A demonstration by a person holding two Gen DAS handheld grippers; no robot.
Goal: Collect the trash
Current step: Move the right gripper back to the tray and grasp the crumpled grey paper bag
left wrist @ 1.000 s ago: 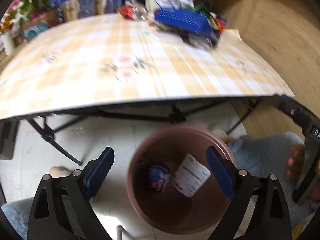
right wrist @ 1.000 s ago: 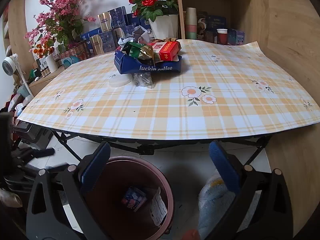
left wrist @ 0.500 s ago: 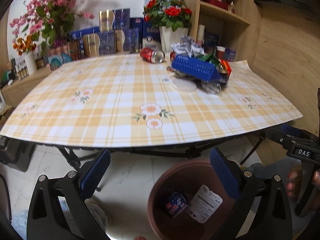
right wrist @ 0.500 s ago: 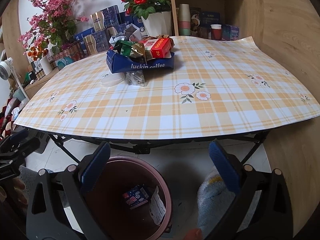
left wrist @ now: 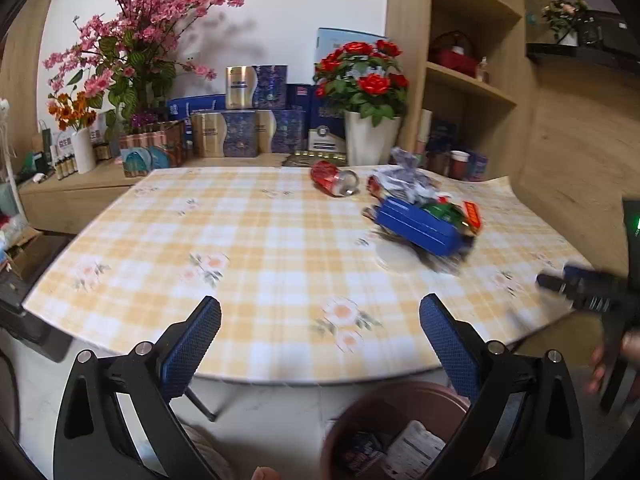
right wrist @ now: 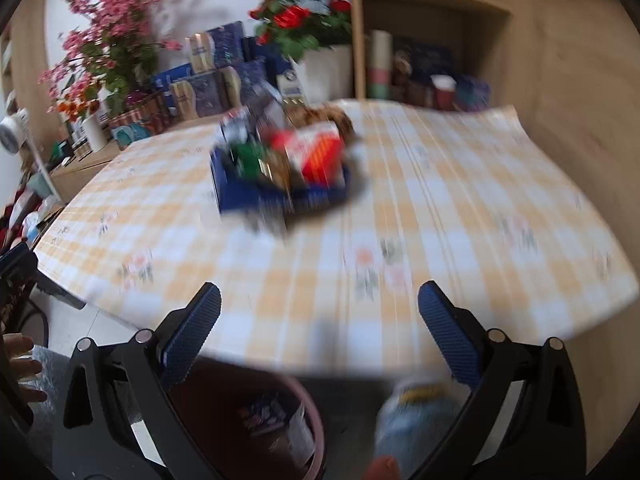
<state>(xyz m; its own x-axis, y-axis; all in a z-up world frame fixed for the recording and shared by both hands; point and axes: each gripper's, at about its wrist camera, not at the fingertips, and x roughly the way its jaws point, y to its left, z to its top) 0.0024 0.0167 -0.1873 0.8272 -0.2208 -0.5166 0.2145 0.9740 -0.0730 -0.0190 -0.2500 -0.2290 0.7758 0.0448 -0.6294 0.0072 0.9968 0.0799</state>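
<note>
We can read no text: the printing on the blue box [left wrist: 418, 227] and the tins [left wrist: 256, 88] is blurred.

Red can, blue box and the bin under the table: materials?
Red can: likely thin metal; its end looks silvery and shiny as it lies on its side. Blue box: looks like matte printed cardboard, with flat faces and sharp folded edges, stuffed with wrappers. Bin: probably moulded plastic, a smooth reddish-brown rounded rim; motion blur leaves its finish uncertain.
</note>
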